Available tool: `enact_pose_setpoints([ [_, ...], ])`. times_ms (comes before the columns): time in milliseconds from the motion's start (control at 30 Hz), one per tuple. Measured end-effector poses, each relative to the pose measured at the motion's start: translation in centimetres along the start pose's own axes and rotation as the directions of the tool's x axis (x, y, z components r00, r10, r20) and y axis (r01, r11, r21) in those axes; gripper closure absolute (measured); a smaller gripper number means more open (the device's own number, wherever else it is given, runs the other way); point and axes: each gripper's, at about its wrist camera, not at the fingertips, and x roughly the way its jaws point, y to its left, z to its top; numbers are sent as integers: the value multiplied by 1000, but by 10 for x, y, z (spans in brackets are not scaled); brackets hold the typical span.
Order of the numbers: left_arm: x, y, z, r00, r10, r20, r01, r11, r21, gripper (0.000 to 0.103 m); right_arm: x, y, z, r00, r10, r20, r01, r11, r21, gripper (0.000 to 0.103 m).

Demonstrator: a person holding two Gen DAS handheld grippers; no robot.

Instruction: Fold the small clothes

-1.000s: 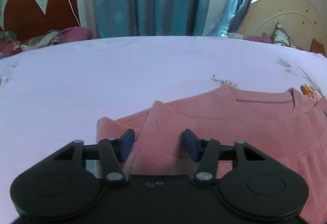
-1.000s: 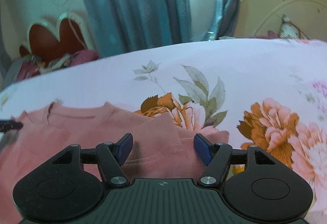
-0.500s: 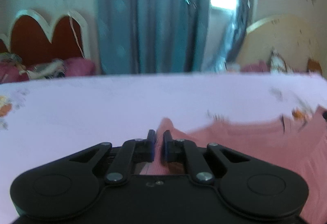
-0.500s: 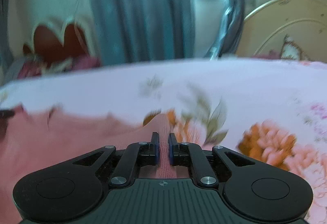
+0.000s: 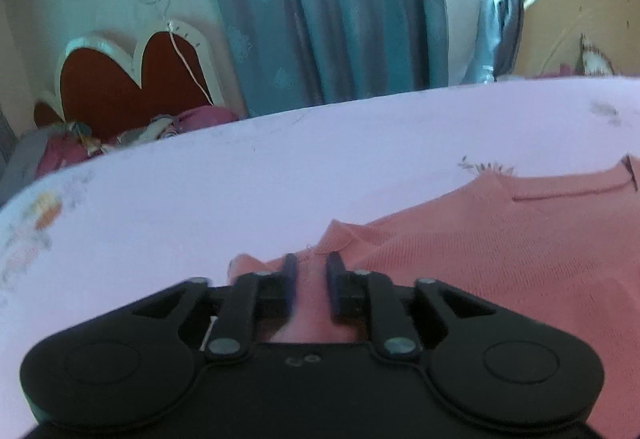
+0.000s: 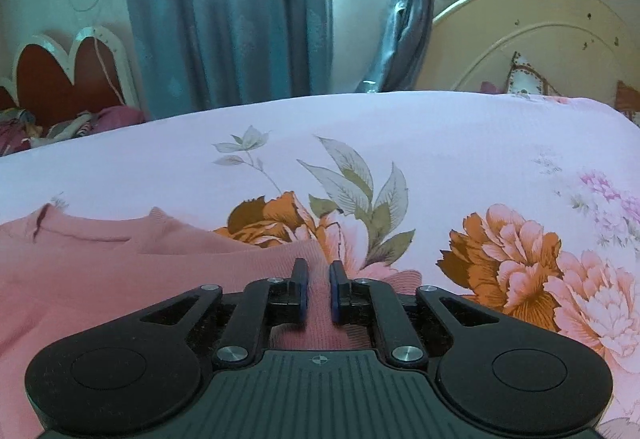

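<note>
A small pink knit top (image 5: 500, 239) lies flat on the floral bedsheet, neckline away from me; it also shows in the right wrist view (image 6: 120, 267). My left gripper (image 5: 312, 271) is shut on the top's left sleeve edge, with pink cloth between the blue pads. My right gripper (image 6: 319, 275) is shut on the top's right sleeve edge, pink cloth pinched between its pads. Both hold the cloth low, near the sheet.
The pale lilac bedsheet (image 6: 400, 143) with printed flowers spreads beyond the top. A cream headboard (image 6: 532, 39) stands at the right, blue curtains (image 6: 228, 11) behind, and a red heart-shaped board (image 5: 128, 79) with piled cloth at the left.
Both grippers went from wide open over the sleeves to closed on the cloth. Since half a second ago the jaws sit slightly wider and the views have shifted.
</note>
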Motion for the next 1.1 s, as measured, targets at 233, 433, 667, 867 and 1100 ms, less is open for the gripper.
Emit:
enact_pose_setpoints([
  [233,-41,6,3,997,-41,60,41,999,2,32,-44,4,6,997,34,75,-36,999,27,40],
  [433,-81,-11,0,986,-154,58,154,988,9,33,-64,32,-1,994,103,46,-104,994,18,41],
  [667,-97,-48,-16,967,-256,7,256,966,-19,35,-70,83,-24,986,165,-23,-166,984,-72,67],
  [867,-81,-48,-35,975,-214,-64,210,976,-59,36,-72,98,-42,986,161,-53,-165,982,-94,67],
  [1100,-75,-24,-51,975,-208,-84,190,965,-178,29,-73,58,-60,995,55,-77,-57,998,-18,67],
])
